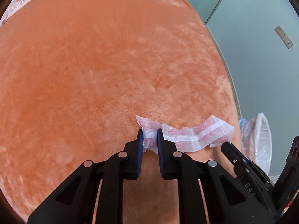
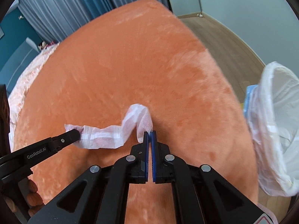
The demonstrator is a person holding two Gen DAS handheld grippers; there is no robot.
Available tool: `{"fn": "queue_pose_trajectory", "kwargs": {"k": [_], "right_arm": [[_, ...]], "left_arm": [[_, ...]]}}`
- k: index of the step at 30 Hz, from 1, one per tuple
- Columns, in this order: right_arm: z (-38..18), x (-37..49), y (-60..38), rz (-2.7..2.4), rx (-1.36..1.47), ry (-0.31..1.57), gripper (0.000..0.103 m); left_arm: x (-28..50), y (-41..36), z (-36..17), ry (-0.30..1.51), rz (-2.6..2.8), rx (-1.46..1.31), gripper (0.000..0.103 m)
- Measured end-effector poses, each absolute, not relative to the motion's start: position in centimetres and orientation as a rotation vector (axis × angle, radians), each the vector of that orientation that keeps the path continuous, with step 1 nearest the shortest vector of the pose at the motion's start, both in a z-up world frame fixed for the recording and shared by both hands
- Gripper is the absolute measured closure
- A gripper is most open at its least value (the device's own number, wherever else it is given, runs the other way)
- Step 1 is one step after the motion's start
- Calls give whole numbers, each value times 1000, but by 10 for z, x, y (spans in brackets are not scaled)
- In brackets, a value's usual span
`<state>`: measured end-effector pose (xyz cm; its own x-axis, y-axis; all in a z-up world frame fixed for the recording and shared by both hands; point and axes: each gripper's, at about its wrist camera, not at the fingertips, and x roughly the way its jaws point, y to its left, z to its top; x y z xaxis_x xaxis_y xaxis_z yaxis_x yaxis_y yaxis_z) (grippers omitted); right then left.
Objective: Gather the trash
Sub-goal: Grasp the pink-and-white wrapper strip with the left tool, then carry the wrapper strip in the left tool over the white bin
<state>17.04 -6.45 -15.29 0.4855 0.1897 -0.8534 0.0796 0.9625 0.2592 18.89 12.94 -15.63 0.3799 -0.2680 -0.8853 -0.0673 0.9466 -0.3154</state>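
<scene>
A long crumpled white and pink tissue strip (image 1: pixel 186 136) lies stretched over the orange plush blanket (image 1: pixel 93 65). My left gripper (image 1: pixel 150 133) is shut on the strip's left end. My right gripper (image 2: pixel 149 133) is shut on the other end of the strip (image 2: pixel 119 130), which loops up above its tips. In the right wrist view the left gripper (image 2: pixel 74 132) comes in from the left, closed on the far end. In the left wrist view the right gripper (image 1: pixel 227 145) shows at the strip's right end.
A bin lined with a white plastic bag (image 2: pixel 276 127) stands on the wood floor (image 2: pixel 220 35) off the bed's right edge; it also shows in the left wrist view (image 1: pixel 257 136). Something blue (image 2: pixel 249 97) sits beside it. Blue curtains (image 2: pixel 61 5) hang at the far side.
</scene>
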Motion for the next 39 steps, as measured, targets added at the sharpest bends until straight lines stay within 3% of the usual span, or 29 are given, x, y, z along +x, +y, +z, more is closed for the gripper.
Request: {"fn": "queue_pose_trajectory", "kwargs": {"k": [22, 39], "right_arm": [[-22, 60, -173, -81, 375, 745, 100], [17, 5, -279, -240, 470, 600, 100]], "left_arm": [[119, 46, -21, 952, -297, -219, 89], [97, -76, 22, 887, -469, -65, 89]]}}
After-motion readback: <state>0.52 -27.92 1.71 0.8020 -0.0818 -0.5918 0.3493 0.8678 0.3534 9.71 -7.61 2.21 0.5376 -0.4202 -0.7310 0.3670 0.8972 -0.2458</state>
